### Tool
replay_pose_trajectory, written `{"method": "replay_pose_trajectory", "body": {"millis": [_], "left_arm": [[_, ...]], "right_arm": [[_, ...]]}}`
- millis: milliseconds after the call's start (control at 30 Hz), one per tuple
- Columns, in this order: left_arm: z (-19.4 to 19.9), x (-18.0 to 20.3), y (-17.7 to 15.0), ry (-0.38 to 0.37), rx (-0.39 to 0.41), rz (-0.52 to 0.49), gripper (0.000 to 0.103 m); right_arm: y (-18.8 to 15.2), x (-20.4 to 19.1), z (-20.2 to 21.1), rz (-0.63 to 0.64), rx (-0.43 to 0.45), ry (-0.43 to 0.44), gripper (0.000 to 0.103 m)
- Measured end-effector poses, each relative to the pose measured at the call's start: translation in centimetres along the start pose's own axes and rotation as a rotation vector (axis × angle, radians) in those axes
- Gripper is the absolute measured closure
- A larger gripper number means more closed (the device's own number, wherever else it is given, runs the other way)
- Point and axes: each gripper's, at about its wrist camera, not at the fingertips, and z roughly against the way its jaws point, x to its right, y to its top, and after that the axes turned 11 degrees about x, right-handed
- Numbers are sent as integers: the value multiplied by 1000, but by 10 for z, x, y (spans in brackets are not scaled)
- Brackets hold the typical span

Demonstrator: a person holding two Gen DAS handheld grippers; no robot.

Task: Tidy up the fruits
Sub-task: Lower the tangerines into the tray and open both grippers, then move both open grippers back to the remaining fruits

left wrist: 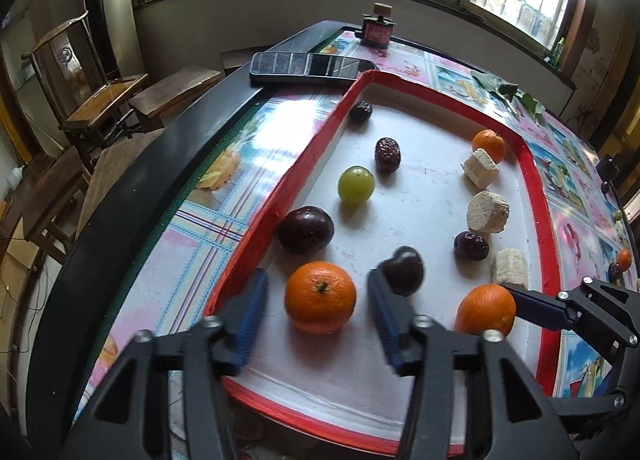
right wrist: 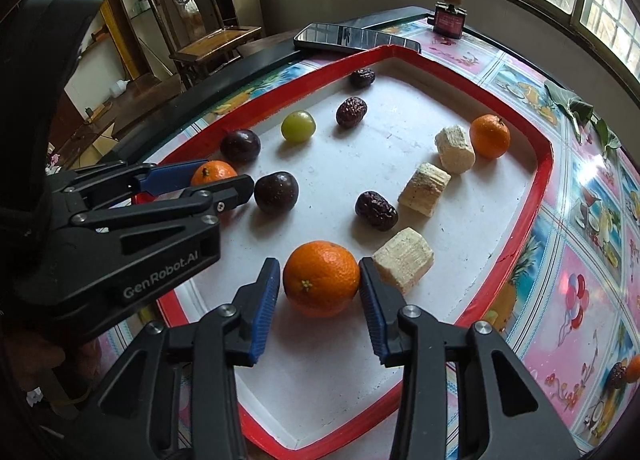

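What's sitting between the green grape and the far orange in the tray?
A wrinkled red date, nearer the green grape; otherwise bare white tray up to the far orange, per the right wrist view.

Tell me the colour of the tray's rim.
Red; the tray's rim borders a white floor, clearest in the right wrist view.

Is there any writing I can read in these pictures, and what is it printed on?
"GenRobot.AI": white lettering on the black body of the left gripper, seen from the right wrist.
Red bottle label at the table's far edge: print too small to read.
Round emblem on the wooden chair back: blurred, unreadable.
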Motion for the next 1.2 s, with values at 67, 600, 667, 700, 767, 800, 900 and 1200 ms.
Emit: {"method": "replay_pose_trajectory", "body": {"millis": [67, 600, 667, 700, 767, 800, 900, 1200], "left_arm": [[4, 2, 1, 9, 14, -11, 42], [54, 28, 3, 39, 133, -68, 27], [59, 40, 2, 25, 142, -72, 26], [60, 48, 2, 17, 144, -76, 26], [62, 63, 0, -3, 148, -84, 26], [62, 73, -1, -13, 151, -90, 26], [60, 111, -6, -61, 133, -127, 26], [42, 248, -31, -266, 40, -243, 26]], "right_arm": [[0, -2, 2, 12, 5, -13, 48], [-15, 18, 67, -22, 84, -66, 36], [-21, 26, 78, -43, 89, -72, 36], [-26, 32, 85, -58, 95, -79, 35], [-34, 46, 95, -89, 101, -91, 32], [-39, 55, 101, -111, 103, -99, 30], [-60, 88, 119, -178, 108, -142, 29], [-138, 208, 173, -392, 83, -322, 28]]}}
